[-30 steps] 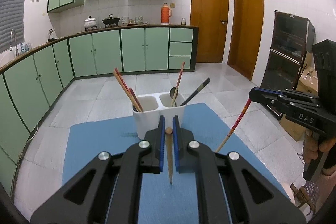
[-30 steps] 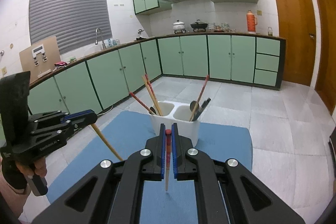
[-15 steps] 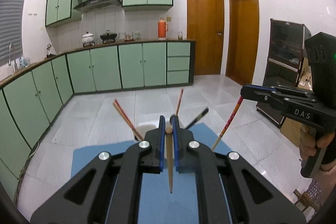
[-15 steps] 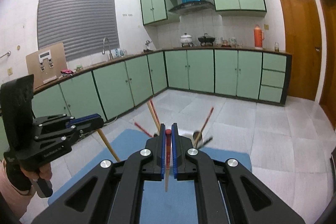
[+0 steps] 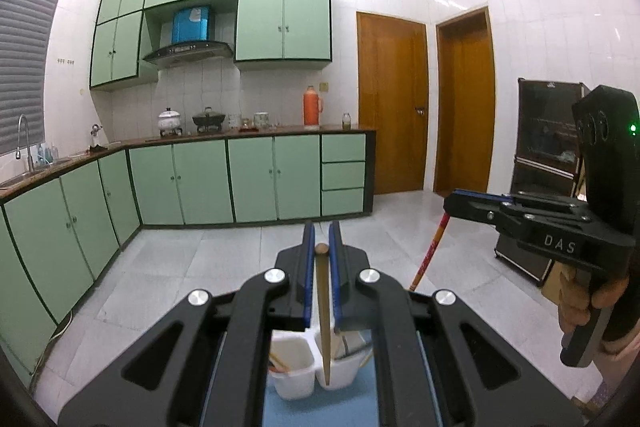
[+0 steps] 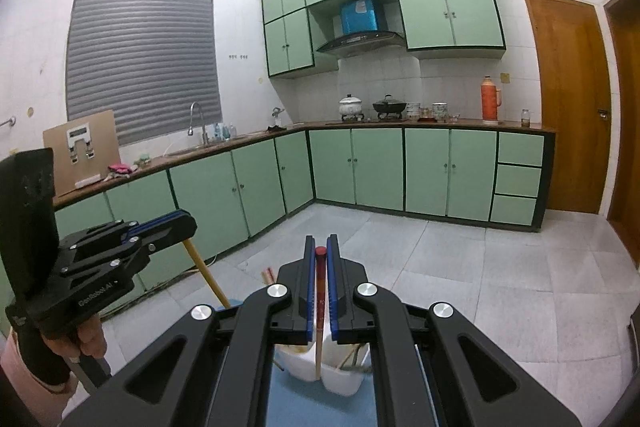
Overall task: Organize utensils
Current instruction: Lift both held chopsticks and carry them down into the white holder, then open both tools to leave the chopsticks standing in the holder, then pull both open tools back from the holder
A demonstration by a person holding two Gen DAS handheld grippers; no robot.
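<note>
Between blue pads of left gripper (image 5: 321,255): wooden chopstick (image 5: 325,323), clamped near its rounded top end, hanging straight down w/ tip over divider of white holder (image 5: 294,379) below. Jaws nearly closed, pressing on stick. Same on other side: right gripper (image 6: 320,257) pinched tight on red chopstick (image 6: 319,311), red end up top, paler lower part dropping toward holder (image 6: 340,381) just under jaws. Holder on blue mat (image 5: 320,409), mostly hidden behind gripper bodies in both views.

Left wrist view only: right gripper (image 5: 454,201) from the side, held by a hand (image 5: 580,297), red chopstick (image 5: 430,251) slanting down out of it; two wooden doors (image 5: 392,107) and dark cabinet (image 5: 548,163) at right.

Right wrist view only: left gripper (image 6: 186,223) from the side, hand (image 6: 90,339) under it w/ pink sleeve (image 6: 28,383), wooden chopstick (image 6: 206,275) slanting down to mat edge; shuttered window (image 6: 144,63), sink tap (image 6: 196,119), cardboard box (image 6: 82,151) on counter. Two stick ends (image 6: 267,274) poking up left of jaws.

Count: 2 grippers, 1 chopstick each, 2 held total. 1 holder, 2 compartments. Other utensils inside holder partly visible, nr cannot tell. Both views: green cabinets (image 5: 256,183), 1 orange thermos (image 5: 312,105), 2 pots (image 6: 351,105) on counter.
</note>
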